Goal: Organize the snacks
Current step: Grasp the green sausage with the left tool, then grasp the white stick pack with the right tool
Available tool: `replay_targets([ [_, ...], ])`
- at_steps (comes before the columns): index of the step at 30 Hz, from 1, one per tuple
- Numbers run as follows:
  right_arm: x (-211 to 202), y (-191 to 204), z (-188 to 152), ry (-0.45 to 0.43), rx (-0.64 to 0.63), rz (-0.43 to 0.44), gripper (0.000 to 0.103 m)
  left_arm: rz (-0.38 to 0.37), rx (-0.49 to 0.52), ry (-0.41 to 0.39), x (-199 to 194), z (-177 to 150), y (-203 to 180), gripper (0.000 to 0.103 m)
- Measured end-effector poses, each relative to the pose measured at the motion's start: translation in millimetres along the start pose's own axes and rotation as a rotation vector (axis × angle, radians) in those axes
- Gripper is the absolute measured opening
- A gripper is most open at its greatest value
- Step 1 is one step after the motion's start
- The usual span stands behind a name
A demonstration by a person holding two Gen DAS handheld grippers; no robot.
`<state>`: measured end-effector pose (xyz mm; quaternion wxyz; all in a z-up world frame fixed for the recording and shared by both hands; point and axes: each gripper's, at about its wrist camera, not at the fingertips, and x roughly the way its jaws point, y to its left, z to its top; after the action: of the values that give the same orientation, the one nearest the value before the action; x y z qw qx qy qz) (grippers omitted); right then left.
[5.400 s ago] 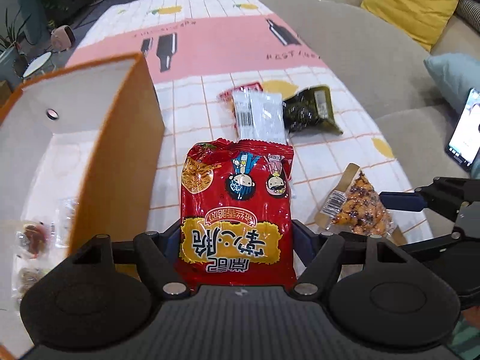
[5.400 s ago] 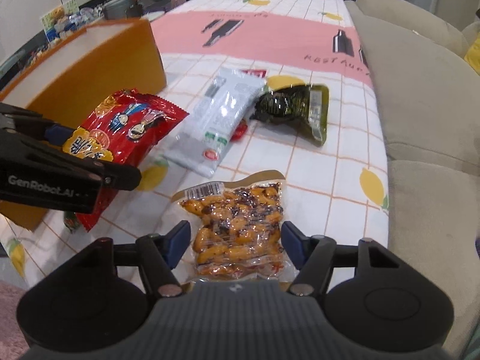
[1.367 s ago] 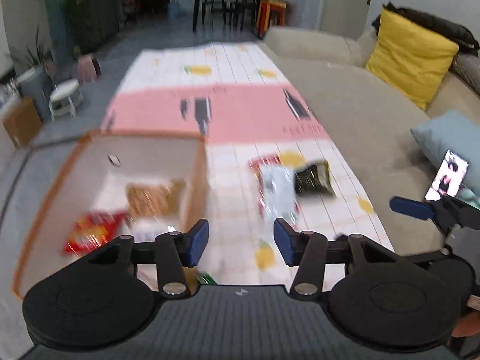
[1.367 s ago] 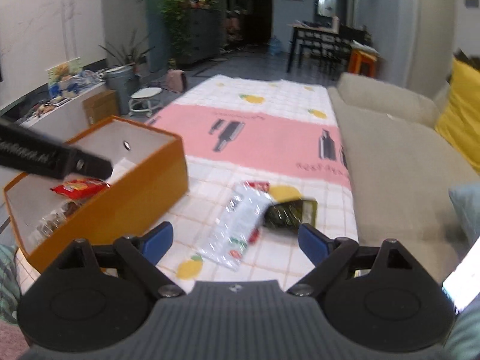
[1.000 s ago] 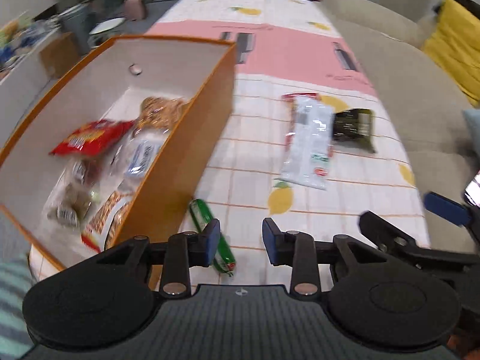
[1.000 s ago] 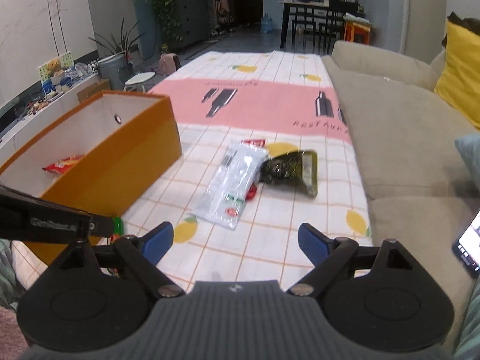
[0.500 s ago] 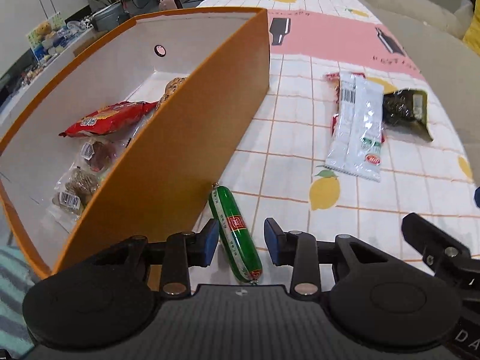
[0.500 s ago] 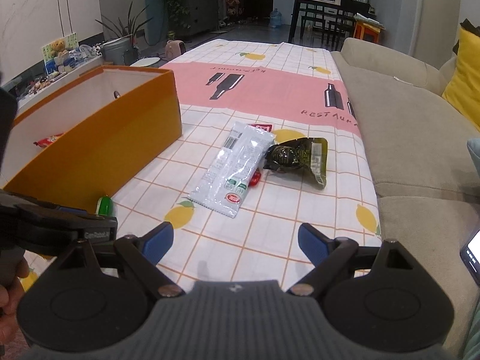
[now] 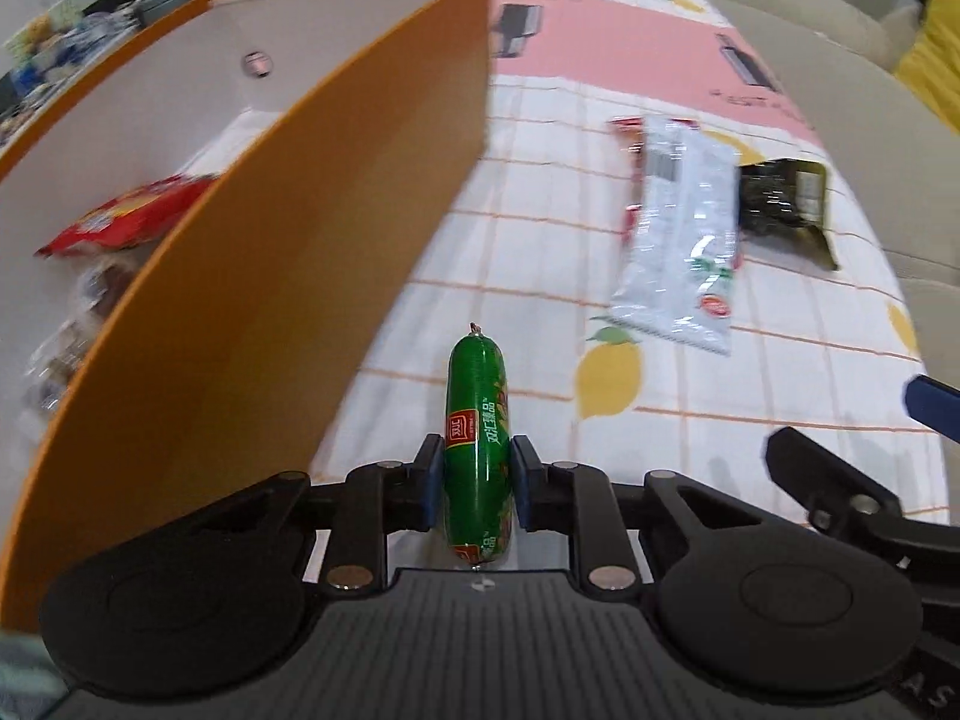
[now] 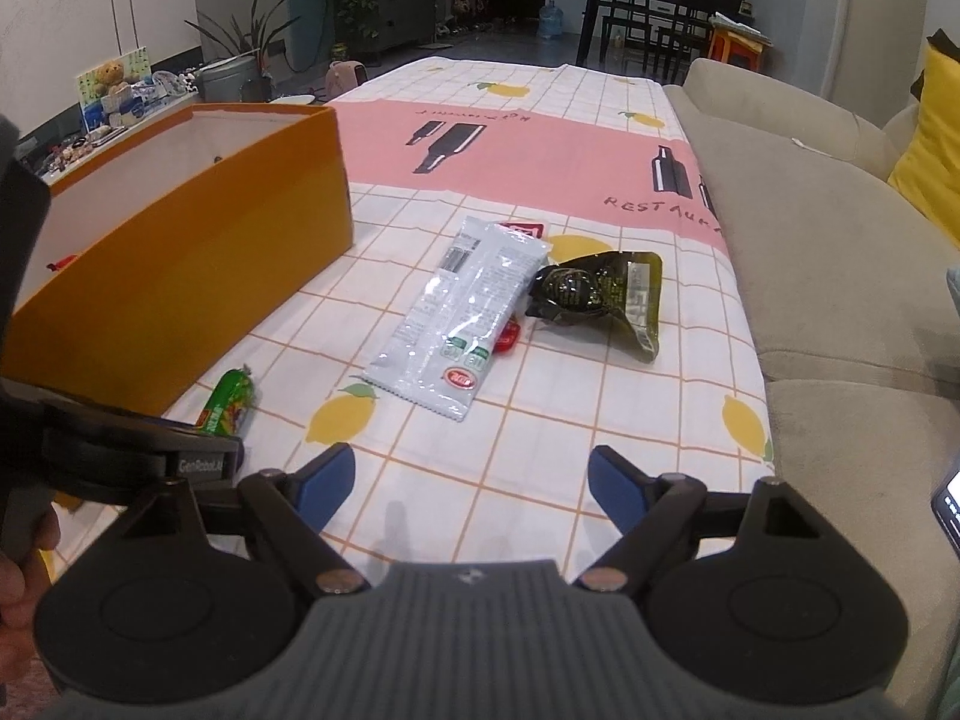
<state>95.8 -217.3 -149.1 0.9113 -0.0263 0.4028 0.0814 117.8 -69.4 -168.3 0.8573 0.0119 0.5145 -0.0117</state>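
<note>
My left gripper (image 9: pixel 477 489) is shut on a green sausage stick (image 9: pixel 478 438) right beside the orange box (image 9: pixel 288 276); the sausage also shows in the right wrist view (image 10: pixel 231 402). The box (image 10: pixel 180 276) holds a red snack bag (image 9: pixel 129 219) and several small packets. My right gripper (image 10: pixel 471 483) is open and empty above the tablecloth. Ahead of it lie a white packet (image 10: pixel 465 312), a dark green packet (image 10: pixel 600 297) and a red packet (image 10: pixel 525 229) partly under the white one.
A lemon-print checked tablecloth (image 10: pixel 540 432) covers the table. A beige sofa (image 10: pixel 840 252) runs along the right edge, with a yellow cushion (image 10: pixel 930 156). A phone (image 10: pixel 948 501) lies at the far right.
My left gripper has moved forward over the green sausage and closed on it. My right gripper has stayed open and shifted slightly lower toward the table.
</note>
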Motion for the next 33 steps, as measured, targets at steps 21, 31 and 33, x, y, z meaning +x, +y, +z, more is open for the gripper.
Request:
replay_targets([
  [21,51.8,-22.9,43.9,-0.007,0.259,0.085,0.079,-0.080,0.127,-0.038,22.6,29.1,-0.8,0.030],
  [31,98.4,-7.8,58.9,0.040,0.251,0.059,0.079,-0.044,0.126,-0.038,21.5,27.7,1.4,0.031],
  [33,103.6,-4.6,59.4,0.041,0.236,0.046,0.079,-0.042,0.121,-0.024,20.2,25.9,2.5,0.034],
])
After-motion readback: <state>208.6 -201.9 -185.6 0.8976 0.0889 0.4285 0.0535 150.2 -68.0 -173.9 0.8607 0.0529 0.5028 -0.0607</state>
